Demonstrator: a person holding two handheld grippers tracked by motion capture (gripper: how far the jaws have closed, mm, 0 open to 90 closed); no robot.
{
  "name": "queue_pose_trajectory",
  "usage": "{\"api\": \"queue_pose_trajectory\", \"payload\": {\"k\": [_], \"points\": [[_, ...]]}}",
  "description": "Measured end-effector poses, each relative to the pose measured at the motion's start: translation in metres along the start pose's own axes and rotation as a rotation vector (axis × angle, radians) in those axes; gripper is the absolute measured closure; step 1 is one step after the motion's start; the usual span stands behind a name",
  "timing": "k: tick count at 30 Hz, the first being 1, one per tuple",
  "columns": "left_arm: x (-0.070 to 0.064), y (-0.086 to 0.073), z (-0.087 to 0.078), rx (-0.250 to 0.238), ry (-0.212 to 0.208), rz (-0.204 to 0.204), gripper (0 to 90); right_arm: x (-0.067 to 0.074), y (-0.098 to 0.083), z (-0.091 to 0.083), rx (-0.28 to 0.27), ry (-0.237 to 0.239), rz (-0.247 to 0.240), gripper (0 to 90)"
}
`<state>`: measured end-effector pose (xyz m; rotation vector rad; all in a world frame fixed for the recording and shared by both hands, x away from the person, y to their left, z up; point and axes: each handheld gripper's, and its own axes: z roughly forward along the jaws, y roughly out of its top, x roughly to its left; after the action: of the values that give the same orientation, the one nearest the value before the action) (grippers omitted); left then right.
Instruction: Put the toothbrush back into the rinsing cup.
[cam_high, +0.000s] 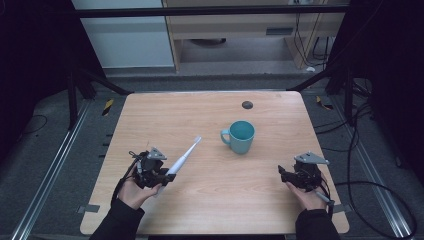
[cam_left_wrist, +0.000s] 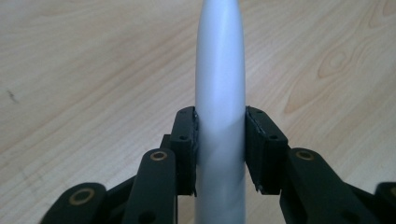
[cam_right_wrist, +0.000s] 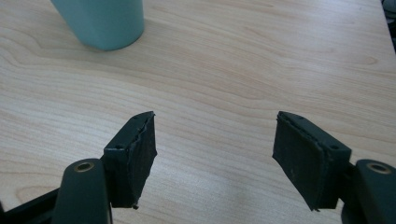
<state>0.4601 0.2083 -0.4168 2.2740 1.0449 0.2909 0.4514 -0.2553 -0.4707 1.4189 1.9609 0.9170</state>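
Meanwhile the left gripper clamps a white toothbrush; the right gripper stands open, empty, near the teal mug

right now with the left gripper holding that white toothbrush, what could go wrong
The left gripper clamps the toothbrush near its thick end, so the long free part may swing or slip on the smooth handle. Its tip points toward the teal mug and could knock it. The right gripper stands open, steadying nothing.

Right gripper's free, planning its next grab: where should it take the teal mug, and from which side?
Grip the teal mug across its rim wall from the right. It stands upright with its handle pointing left, away from the open right gripper.
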Motion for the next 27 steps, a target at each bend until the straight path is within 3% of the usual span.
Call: {"api": "queue_pose_trajectory", "payload": {"k": [12, 19, 24, 27], "points": [[0.018, 0.016, -0.008, -0.142, 0.07, -0.058, 66.0, 0.001, -0.003, 0.002, -0.029, -0.026, -0.002, 26.4], [0.026, 0.045, -0.009, -0.272, 0.1, -0.135, 66.0, 0.002, -0.003, 0.002, -0.037, -0.02, 0.01, 24.4], [0.023, 0.066, -0.002, -0.344, 0.118, -0.153, 66.0, 0.003, -0.003, 0.002, -0.039, -0.02, 0.002, 23.1], [0.019, 0.074, 0.003, -0.362, 0.13, -0.151, 66.0, 0.003, -0.003, 0.002, -0.041, -0.023, -0.003, 22.8]]}}
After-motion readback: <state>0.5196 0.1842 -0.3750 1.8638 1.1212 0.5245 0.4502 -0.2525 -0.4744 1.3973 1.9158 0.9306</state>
